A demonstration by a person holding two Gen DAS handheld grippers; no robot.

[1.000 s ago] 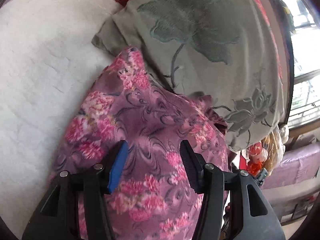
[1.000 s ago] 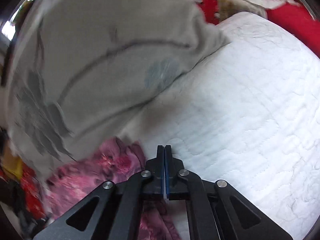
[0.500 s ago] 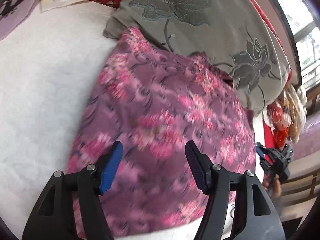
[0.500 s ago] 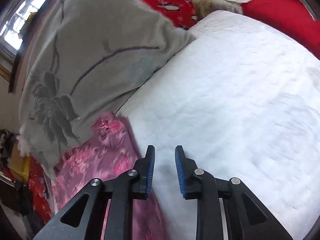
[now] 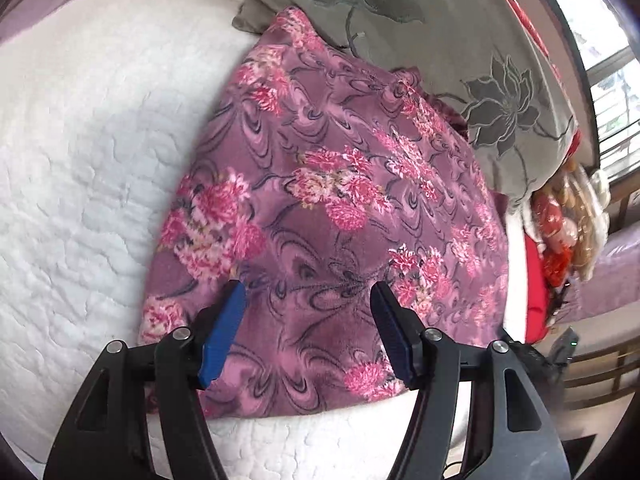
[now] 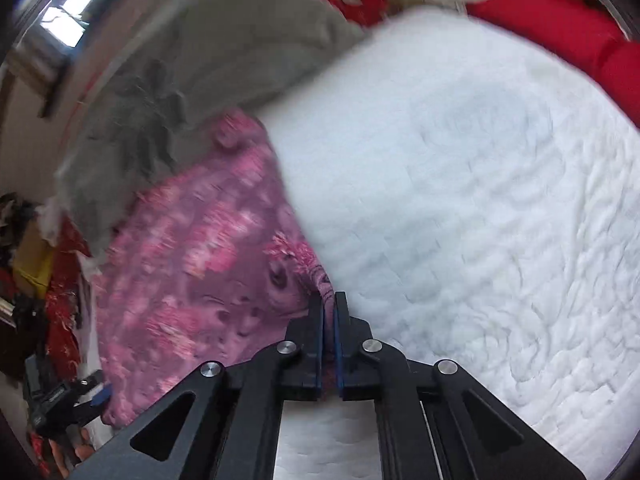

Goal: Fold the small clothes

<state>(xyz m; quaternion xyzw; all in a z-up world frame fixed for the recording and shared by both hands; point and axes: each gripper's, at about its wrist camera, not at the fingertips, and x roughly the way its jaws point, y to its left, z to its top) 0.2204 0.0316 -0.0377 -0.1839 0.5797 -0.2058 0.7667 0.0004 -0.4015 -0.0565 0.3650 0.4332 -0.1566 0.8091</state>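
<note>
A purple garment with pink flowers (image 5: 340, 208) lies spread flat on the white quilted bed (image 5: 88, 160). My left gripper (image 5: 308, 320) is open above the garment's near edge, holding nothing. In the right wrist view the same garment (image 6: 192, 264) lies to the left, blurred. My right gripper (image 6: 329, 304) is shut on the garment's right edge, with a fold of cloth pinched between the jaws.
A grey pillow with a flower pattern (image 5: 460, 52) lies behind the garment, also in the right wrist view (image 6: 192, 68). Red bedding (image 6: 560, 40) lies at the far right. The white quilt (image 6: 480, 208) stretches right. Clutter (image 5: 568, 220) sits past the bed's edge.
My left gripper pulled back toward the garment's near edge, staying open. My right gripper opened half a second ago, moved to the garment's right edge and closed on it.
</note>
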